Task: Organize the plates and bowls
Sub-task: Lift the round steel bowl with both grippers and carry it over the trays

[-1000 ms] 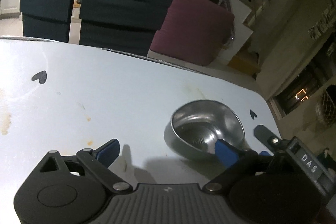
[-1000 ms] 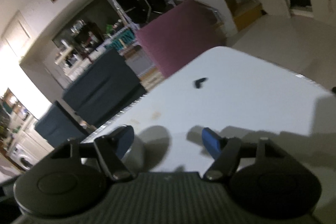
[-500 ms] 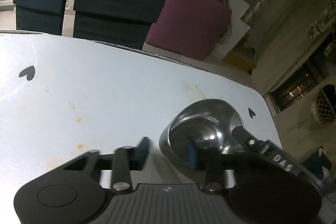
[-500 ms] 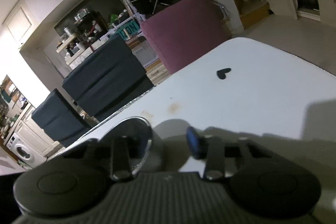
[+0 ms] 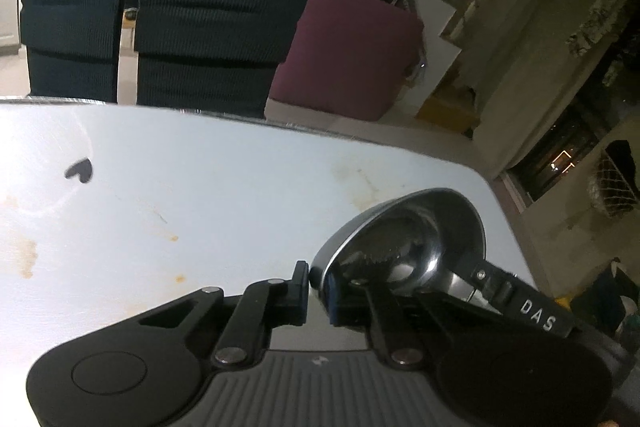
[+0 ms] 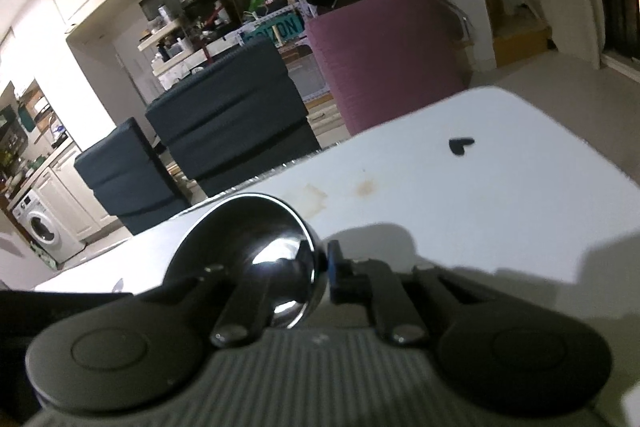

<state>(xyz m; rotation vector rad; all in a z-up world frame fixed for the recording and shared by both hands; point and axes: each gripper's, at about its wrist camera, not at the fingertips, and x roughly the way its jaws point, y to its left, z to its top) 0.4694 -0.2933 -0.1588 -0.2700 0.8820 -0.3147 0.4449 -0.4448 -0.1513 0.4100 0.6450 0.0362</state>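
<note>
A shiny steel bowl (image 5: 420, 239) hangs tilted just above the white table (image 5: 200, 187), gripped at two sides of its rim. My left gripper (image 5: 316, 289) is closing, and its pads pinch the near rim. A black arm marked DAS (image 5: 532, 313), part of the right tool, reaches in from the bowl's right. In the right wrist view the bowl (image 6: 256, 239) sits low and left. My right gripper (image 6: 320, 269) is closing on its rim, one finger inside the bowl and the blue-padded finger (image 6: 334, 267) outside.
Two dark chairs (image 5: 208, 39) (image 5: 72, 27) and a maroon block (image 5: 352, 55) stand past the table's far edge. Black heart stickers (image 5: 80, 171) (image 6: 460, 145) and brown stains mark the tabletop. The table's rounded corner (image 5: 492, 195) lies just beyond the bowl.
Both grippers went from wide open to clamped on the bowl's rim. The bowl, which sat flat on the table, has tipped up and risen a little.
</note>
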